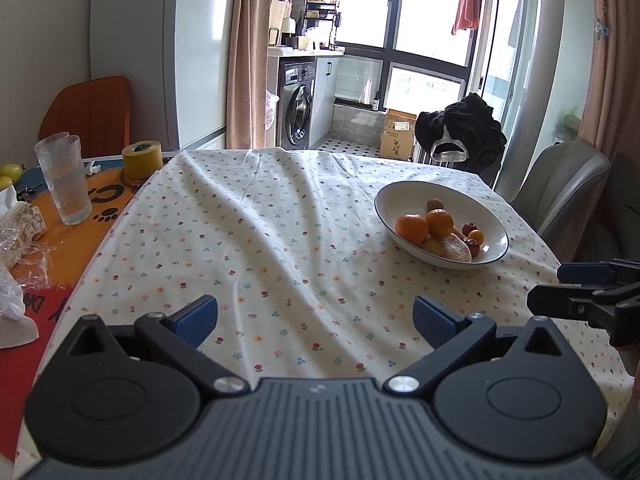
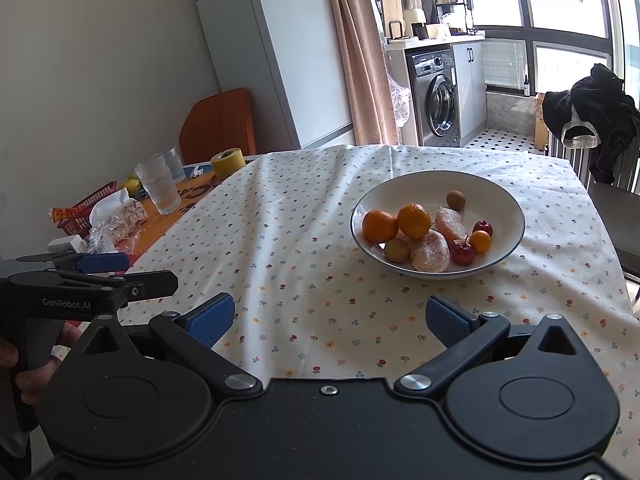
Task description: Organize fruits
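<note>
Fruit lies heaped in a white bowl (image 2: 438, 184) with a thin dark rim, standing on the right half of a table under a flower-print tablecloth (image 2: 304, 232). Inside it, two whole oranges (image 2: 380, 225) sit side by side at the left, two peeled orange pieces (image 2: 430, 257) lie toward the front and middle, a small brown round fruit (image 2: 455, 199) sits alone at the back, and two small red fruits (image 2: 463, 253) and a small orange one (image 2: 479, 241) cluster at the right; a yellowish fruit (image 2: 396, 250) rests under the whole oranges. No fruit lies on the cloth itself. Both grippers are held over the near edge of the table, well apart from the bowl. The left gripper (image 1: 316, 318) has its jaws spread wide with nothing between the blue pads, only bare cloth. The right gripper (image 2: 329, 318) is likewise released and empty, its jaws splayed and pointing toward the bowl; in its view the left gripper shows at the left edge, gripped by a hand (image 2: 28, 364). Beyond the cloth's left border, on an orange mat, stand stacked clear glasses (image 1: 66, 178), a roll of yellow tape (image 1: 142, 159) and some crumpled plastic wrapping (image 2: 116, 220). A chair (image 1: 560, 184) stands at the far right of the table.
</note>
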Available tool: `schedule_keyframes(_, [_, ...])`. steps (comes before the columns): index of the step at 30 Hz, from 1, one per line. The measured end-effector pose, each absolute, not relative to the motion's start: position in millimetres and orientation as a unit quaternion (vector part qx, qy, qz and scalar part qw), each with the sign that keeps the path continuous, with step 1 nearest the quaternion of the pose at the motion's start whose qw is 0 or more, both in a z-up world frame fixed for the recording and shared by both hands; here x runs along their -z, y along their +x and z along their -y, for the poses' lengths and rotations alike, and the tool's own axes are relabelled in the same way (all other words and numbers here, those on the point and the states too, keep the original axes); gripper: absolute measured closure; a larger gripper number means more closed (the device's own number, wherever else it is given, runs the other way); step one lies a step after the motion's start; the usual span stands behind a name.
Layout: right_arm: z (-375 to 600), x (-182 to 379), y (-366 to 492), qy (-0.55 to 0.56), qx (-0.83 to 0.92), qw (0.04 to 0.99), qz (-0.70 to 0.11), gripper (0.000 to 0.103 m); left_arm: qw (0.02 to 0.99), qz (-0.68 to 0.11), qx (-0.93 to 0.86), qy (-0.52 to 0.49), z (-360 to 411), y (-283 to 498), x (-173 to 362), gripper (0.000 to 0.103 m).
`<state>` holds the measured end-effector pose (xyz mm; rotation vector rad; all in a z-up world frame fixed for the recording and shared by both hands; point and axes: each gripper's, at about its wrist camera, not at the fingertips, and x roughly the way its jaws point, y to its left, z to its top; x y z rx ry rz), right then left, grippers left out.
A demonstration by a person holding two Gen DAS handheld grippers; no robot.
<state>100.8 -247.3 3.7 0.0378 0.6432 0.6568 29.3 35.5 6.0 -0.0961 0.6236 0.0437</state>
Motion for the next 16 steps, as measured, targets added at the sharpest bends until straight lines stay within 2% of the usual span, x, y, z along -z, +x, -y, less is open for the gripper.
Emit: schedule_keyframes(16, [248.7,-3.7,101.2,0.018,-0.313,0.897,-0.311,0.000,0.950,-0.308,-0.013,-0.040,-33.0,27.5,-7.7,0.000])
